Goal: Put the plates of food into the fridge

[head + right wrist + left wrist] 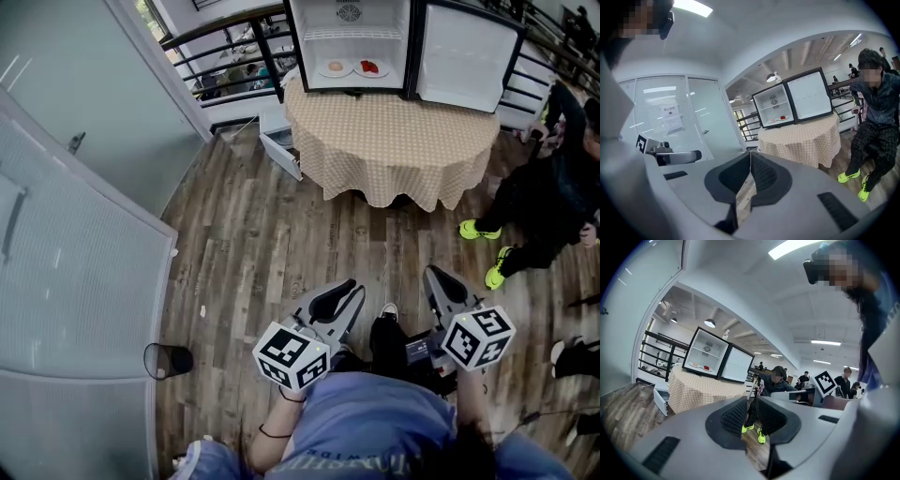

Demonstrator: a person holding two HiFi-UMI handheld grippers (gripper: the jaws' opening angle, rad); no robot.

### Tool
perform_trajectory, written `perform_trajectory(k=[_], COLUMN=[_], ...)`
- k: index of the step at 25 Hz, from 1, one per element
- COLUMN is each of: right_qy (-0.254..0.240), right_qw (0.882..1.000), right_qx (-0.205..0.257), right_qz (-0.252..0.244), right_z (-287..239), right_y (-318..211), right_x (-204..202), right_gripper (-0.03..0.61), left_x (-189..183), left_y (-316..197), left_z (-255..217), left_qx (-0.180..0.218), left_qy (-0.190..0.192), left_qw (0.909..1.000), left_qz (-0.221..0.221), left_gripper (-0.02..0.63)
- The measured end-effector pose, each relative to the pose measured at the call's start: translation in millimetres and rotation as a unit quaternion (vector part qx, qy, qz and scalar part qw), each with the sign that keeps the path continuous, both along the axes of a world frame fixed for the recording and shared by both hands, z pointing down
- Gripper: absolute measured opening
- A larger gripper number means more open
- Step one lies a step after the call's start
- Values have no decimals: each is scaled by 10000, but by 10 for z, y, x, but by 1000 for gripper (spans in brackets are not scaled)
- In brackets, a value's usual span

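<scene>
One left claw [342,298], near: jaws a narrow gap apart, nothing between. Two plates of food [336,67], far: side by side on the lower shelf of the open fridge [349,28], which stands on the checked surface [394,131]. One right claw [439,278], near: closed, empty. Step judged: loading done; the next move, closing the door [466,58], calls for walking over.

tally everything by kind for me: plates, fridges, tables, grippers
plates of food: 2, both inside the fridge
fridge: 1, door open
table: 1, under a checked cloth
grippers: 2, left gripper and right gripper, neither holding anything
total: 6
</scene>
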State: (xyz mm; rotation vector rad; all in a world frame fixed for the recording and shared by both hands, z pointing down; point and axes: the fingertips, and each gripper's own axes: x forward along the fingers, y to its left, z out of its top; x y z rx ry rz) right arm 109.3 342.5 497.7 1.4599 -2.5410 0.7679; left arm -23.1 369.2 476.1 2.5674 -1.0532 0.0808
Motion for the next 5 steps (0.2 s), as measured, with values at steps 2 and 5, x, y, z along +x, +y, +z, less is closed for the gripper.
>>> perform_trajectory(k=[2, 5], right_qy=[-16, -22], right_qw=[10000, 9998], right_qx=[71, 130], right_qz=[29, 136], right_z=[21, 33], right_y=[-7, -9], right_x=[69, 175], right_gripper=[20, 20], left_x=[-8, -29], left_y=[1, -2], left_z=[-5, -25], left_qx=[-5, 13], left_qy=[-6, -4], left_qw=[10000, 10000], left_qz=[-14, -25], left_gripper=[75, 75])
